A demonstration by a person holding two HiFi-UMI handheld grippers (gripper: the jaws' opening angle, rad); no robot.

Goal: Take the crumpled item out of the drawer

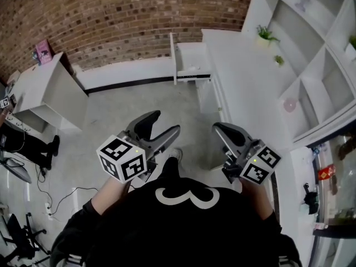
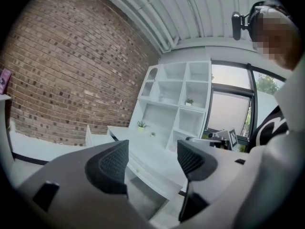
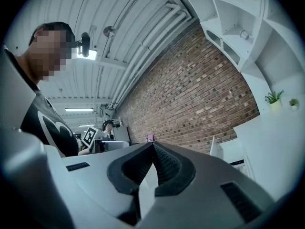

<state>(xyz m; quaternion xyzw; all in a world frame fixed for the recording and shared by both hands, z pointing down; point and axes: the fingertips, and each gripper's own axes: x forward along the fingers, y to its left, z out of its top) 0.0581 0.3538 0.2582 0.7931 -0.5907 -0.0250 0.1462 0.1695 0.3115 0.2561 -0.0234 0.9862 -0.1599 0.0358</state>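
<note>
An open white drawer (image 1: 192, 57) juts out from the far end of the white counter (image 1: 245, 77), by the brick wall. From here its inside looks white, and I cannot make out a crumpled item in it. Both grippers hang close to my chest, far from the drawer. My left gripper (image 1: 166, 122) is open, its ribbed pads (image 2: 112, 163) wide apart with nothing between them. My right gripper (image 1: 218, 128) is shut, its pads (image 3: 164, 166) pressed together on nothing. The drawer also shows small in the left gripper view (image 2: 89, 136).
A white shelving unit (image 1: 311, 54) with small potted plants (image 1: 266, 35) rises behind the counter on the right. A white cabinet (image 1: 50, 93) stands at the left by the wall. Cables (image 1: 55, 196) trail over the grey floor at the left. Another person (image 3: 109, 126) sits far off.
</note>
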